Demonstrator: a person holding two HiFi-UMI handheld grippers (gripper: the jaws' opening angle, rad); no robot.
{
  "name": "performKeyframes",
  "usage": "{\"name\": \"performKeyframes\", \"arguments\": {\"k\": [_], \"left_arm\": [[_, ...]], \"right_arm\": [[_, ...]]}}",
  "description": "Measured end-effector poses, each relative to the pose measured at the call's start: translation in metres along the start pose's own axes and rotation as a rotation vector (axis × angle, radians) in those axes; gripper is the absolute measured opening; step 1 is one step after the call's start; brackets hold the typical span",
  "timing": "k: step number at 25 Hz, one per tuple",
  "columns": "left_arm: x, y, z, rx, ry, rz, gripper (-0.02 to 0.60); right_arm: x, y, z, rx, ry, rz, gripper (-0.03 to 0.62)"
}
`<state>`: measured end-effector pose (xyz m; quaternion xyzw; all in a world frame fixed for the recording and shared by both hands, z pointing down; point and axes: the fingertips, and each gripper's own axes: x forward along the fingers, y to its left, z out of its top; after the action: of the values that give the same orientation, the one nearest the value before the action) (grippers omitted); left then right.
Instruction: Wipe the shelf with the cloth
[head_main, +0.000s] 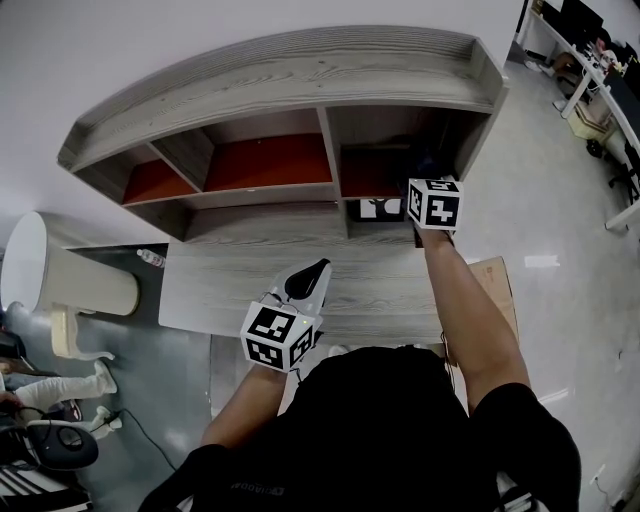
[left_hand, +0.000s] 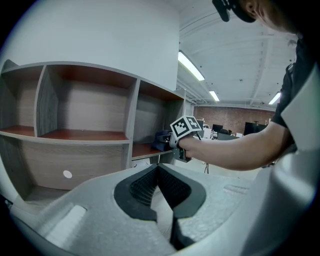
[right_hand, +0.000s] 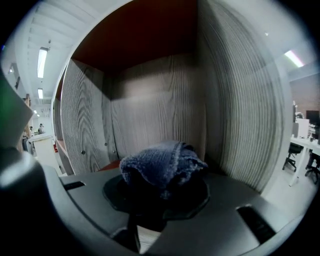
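Evidently the task is at an early stage. The blue cloth (right_hand: 162, 162) is in hand and sits inside the right-hand upper compartment of the grey wood-grain shelf (head_main: 300, 75). In the head view that compartment lies at about 1 o'clock from the picture's centre.

We cannot tell whether the cloth presses on the reddish compartment floor. No view shows any surface as visibly wiped. We therefore judge that this compartment is at most begun, and that the two compartments towards 10 and 11 o'clock, and the top board, are left to do.

The right gripper (right_hand: 162, 187) is clenched on the cloth. The bunched fabric rises from between the pads towards 12 o'clock in the right gripper view, just short of the compartment's back wall and near its right side wall.

The left gripper (left_hand: 159, 172) has its ribbed pads pressed together on nothing. It hovers over the desk top (head_main: 230, 290) at about 6 o'clock in the head view, well apart from the cloth.
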<state>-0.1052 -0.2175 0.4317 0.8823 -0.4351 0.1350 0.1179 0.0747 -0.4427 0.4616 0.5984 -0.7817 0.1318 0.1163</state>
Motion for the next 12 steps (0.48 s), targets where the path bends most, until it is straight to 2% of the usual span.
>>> {"name": "performKeyframes", "arguments": {"k": [12], "left_arm": [[0.017,-0.01,0.003,0.001,0.002,-0.034,0.009]], "right_arm": [[-0.005,-0.012,-0.003,0.027,-0.01,-0.019,0.103]]}}
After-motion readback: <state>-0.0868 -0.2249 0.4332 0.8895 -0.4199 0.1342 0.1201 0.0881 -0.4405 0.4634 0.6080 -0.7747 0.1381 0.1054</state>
